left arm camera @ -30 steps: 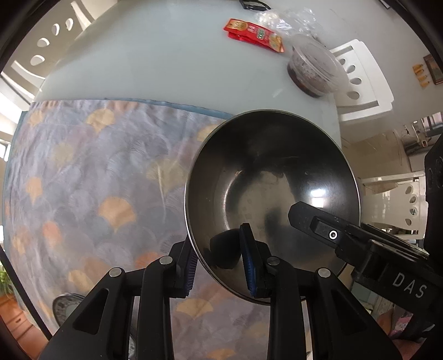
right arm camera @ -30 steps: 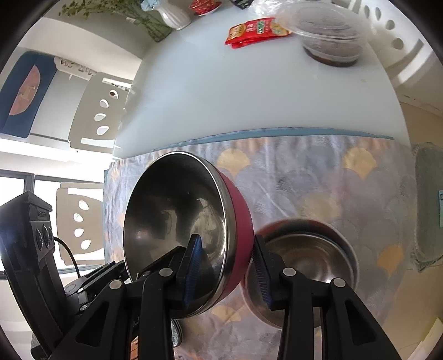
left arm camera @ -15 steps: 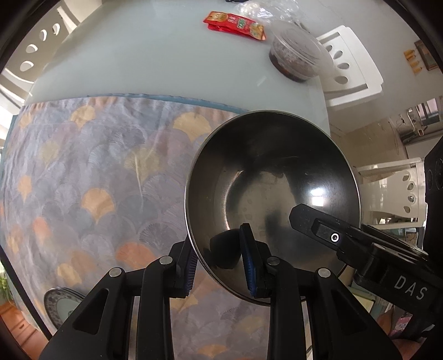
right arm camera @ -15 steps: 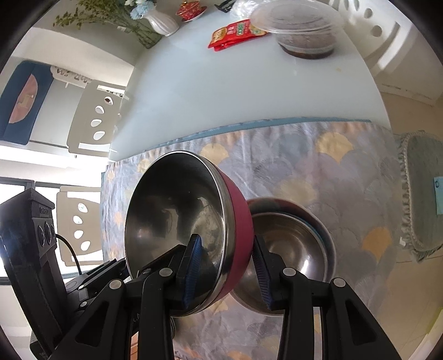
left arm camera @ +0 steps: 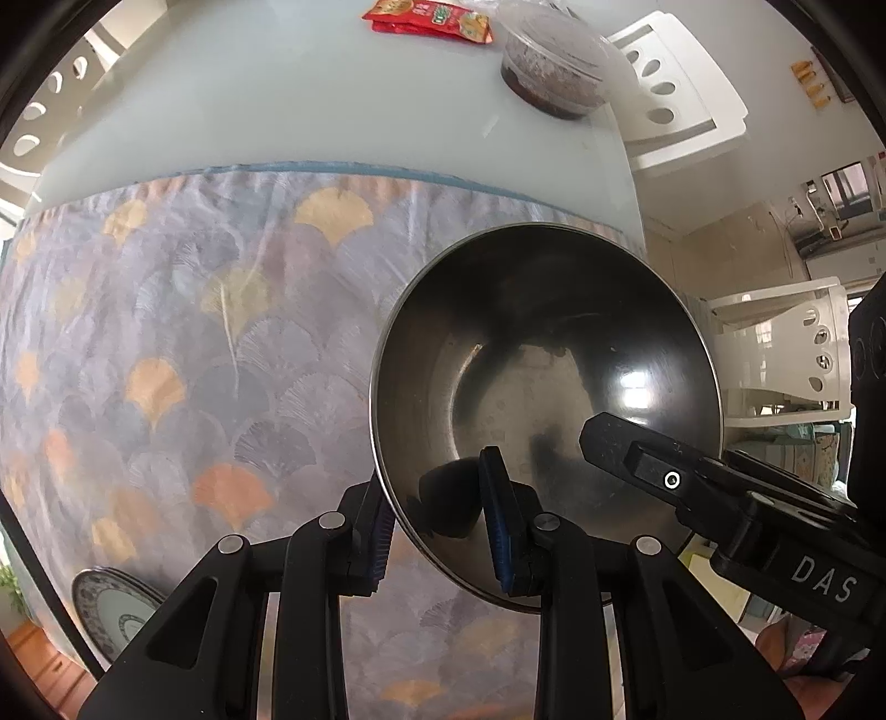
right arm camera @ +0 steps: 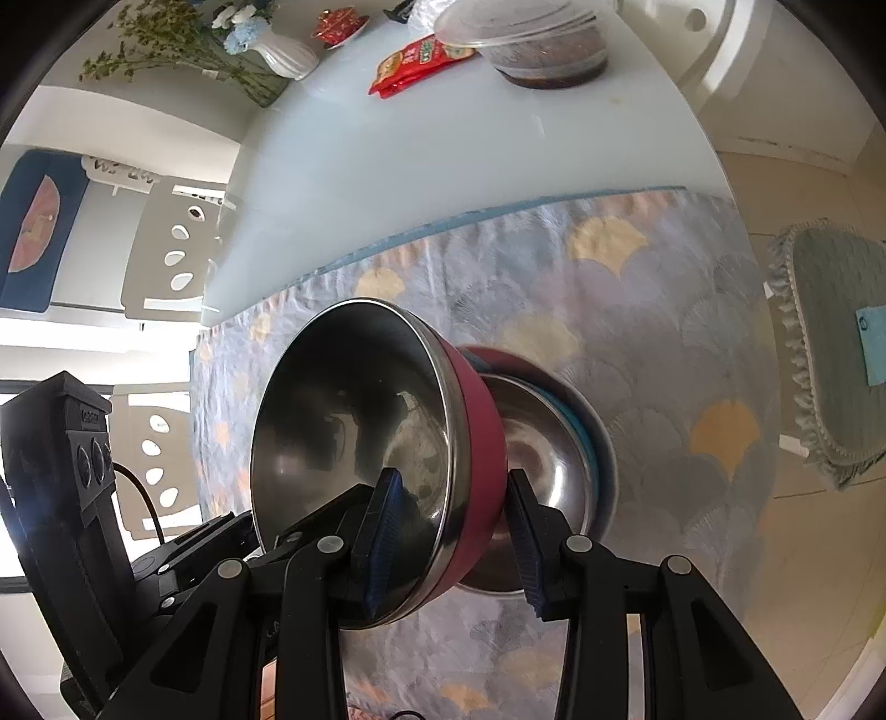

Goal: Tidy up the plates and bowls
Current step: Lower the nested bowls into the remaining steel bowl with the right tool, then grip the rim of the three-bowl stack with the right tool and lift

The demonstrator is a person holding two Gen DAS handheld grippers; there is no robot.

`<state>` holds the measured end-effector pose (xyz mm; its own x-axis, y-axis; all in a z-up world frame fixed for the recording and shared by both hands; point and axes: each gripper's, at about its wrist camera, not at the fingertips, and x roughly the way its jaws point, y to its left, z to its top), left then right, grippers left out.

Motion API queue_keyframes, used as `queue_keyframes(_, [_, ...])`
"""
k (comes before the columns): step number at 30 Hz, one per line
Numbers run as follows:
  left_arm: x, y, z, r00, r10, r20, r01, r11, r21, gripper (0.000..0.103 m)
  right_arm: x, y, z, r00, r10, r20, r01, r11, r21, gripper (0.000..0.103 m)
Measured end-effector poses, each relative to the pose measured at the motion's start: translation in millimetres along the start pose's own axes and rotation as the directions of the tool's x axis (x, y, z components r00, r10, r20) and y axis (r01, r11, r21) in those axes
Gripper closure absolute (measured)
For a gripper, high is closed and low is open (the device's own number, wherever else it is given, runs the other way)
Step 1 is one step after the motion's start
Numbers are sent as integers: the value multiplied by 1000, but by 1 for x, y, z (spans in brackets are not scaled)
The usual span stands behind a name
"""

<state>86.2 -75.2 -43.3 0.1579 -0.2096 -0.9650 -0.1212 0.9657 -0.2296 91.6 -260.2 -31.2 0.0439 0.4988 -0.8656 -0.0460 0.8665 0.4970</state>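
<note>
The left gripper (left arm camera: 440, 523) is clamped on the rim of one steel bowl (left arm camera: 545, 399), one blue pad outside the wall and one inside, so the bowl hangs tilted above the cloth with its dark, shiny inside facing the camera. The right gripper (right arm camera: 451, 531) is closed in the same way on the rim of a second steel bowl with a red outside (right arm camera: 365, 437), also tilted and lifted. In the left wrist view part of the right gripper's black body crosses the lower right, and white letters on it read "DAS". Just behind the red bowl, resting on the cloth, sits a stack of bowls (right arm camera: 545, 443): a steel inside on top, a blue rim under it and a strip of red at the back edge; how many are nested there cannot be told. One blue-and-white patterned plate (left arm camera: 113, 612) lies at the near left edge of the cloth. The patterned tablecloth (left arm camera: 166, 332), with fan shapes in grey, yellow and orange, covers the near half of the pale glass table (left arm camera: 288, 105). On the bare far part stand one clear lidded container of dark food (right arm camera: 531, 47), one red snack packet (right arm camera: 418, 61) whose print is too small to read, one white vase of flowers (right arm camera: 285, 52) and one small red dish (right arm camera: 340, 25). White chairs (left arm camera: 681, 88) with oval holes stand around the table.
</note>
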Motion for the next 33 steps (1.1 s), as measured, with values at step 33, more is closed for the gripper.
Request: queue_keyframes(33, [29, -10, -14, 998, 37, -59, -33, 997, 64, 73, -9, -31, -20, 1000, -1, -2, 1, 999, 38, 65])
